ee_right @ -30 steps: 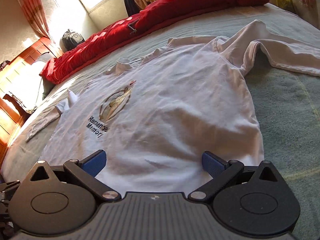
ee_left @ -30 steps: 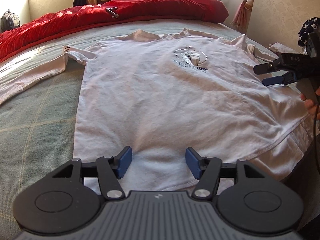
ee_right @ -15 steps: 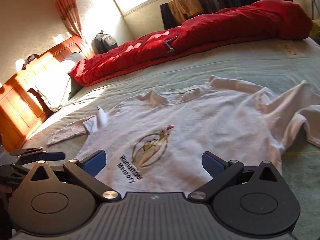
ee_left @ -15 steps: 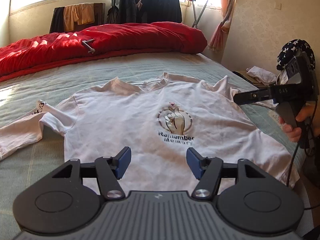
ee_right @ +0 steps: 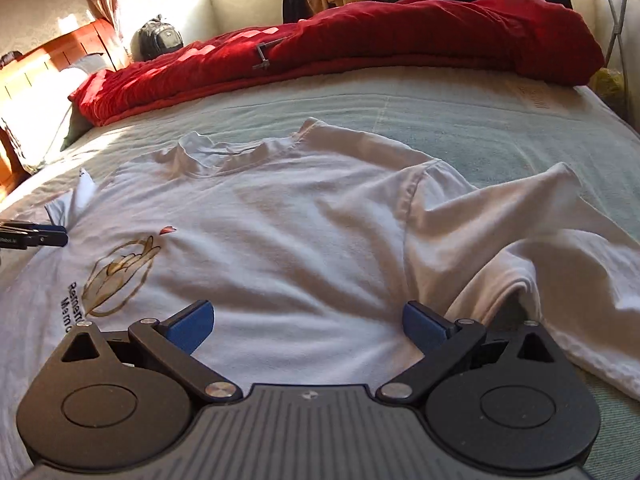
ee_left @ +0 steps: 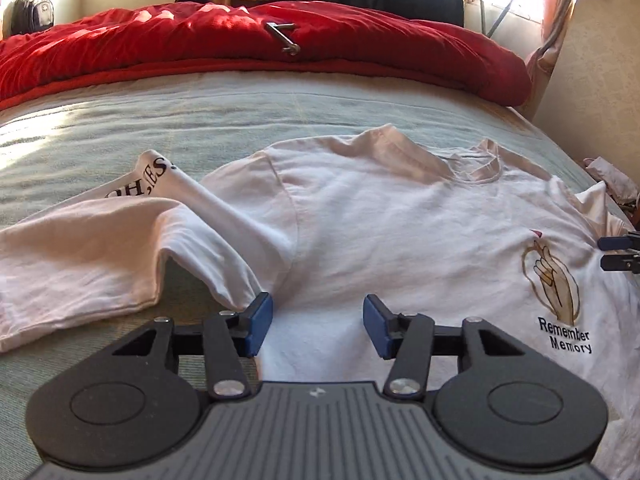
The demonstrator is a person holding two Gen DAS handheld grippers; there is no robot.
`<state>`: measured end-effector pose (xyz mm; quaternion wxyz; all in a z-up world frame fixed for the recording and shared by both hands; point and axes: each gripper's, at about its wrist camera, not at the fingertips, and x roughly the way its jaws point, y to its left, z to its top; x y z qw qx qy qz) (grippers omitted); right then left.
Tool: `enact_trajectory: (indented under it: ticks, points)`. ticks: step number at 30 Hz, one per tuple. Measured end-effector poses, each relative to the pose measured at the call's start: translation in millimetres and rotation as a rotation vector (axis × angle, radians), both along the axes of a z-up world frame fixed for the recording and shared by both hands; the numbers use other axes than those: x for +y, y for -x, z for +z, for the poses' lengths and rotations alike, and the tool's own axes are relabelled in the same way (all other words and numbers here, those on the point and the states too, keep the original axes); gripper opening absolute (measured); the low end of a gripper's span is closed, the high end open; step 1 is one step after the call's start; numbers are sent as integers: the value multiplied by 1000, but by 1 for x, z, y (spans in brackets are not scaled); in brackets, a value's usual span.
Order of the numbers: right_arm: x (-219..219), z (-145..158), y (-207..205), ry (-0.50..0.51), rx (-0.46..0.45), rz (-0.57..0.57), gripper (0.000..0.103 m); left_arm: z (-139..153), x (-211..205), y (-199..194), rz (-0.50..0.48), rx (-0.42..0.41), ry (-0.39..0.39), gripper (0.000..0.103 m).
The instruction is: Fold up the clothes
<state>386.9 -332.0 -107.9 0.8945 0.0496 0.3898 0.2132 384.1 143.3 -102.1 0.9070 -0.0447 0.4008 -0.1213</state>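
A white T-shirt (ee_left: 400,240) lies face up and spread flat on the bed (ee_left: 200,120), its collar toward the red quilt (ee_left: 280,40) and its hem toward me. The long axis of the body runs from me toward the quilt; the two sleeves stretch out to either side, across that axis.

My left gripper (ee_left: 318,322) sits over the shirt's left side, just beside the armpit where the left sleeve (ee_left: 100,248) branches off. Its fingers are closing, but nothing is between them yet; the cloth lies below and ahead of the pads.

My right gripper (ee_right: 308,322) sits over the opposite side, with the right sleeve (ee_right: 540,240) rumpled just beyond its outer finger. Its fingers stand spread wide and hold nothing.

Each gripper is thus the nearer one to its own sleeve, and the printed chest (ee_right: 120,272) lies between the two. I judge the fold not yet begun. A first fold would likely carry a sleeve inward across the body, so each sleeve lies outward from the fingers on its side.
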Motion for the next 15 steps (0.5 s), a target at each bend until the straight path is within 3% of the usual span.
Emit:
enact_trajectory:
  ticks: [3, 4, 6, 9, 11, 13, 15]
  points:
    - [17, 22, 0, -46, -20, 9, 103, 17, -16, -4, -26, -12, -39, 49]
    - [23, 30, -1, -61, -27, 12, 103, 22, -26, -4, -73, -26, -17, 53]
    - [51, 40, 1, -107, -60, 135, 103, 31, -48, -4, -180, -51, 50, 61]
    - [106, 35, -4, -24, -87, 319, 103, 25, -80, -13, -277, -28, 95, 61]
    - [129, 21, -12, 43, -84, 381, 103, 13, -90, -21, -273, -9, 91, 62]
    - [135, 5, -25, 170, -86, 336, 103, 5, -87, -28, -226, -36, 18, 58]
    - [117, -2, -38, 200, -115, 269, 103, -3, -82, -36, -172, -70, -66, 61]
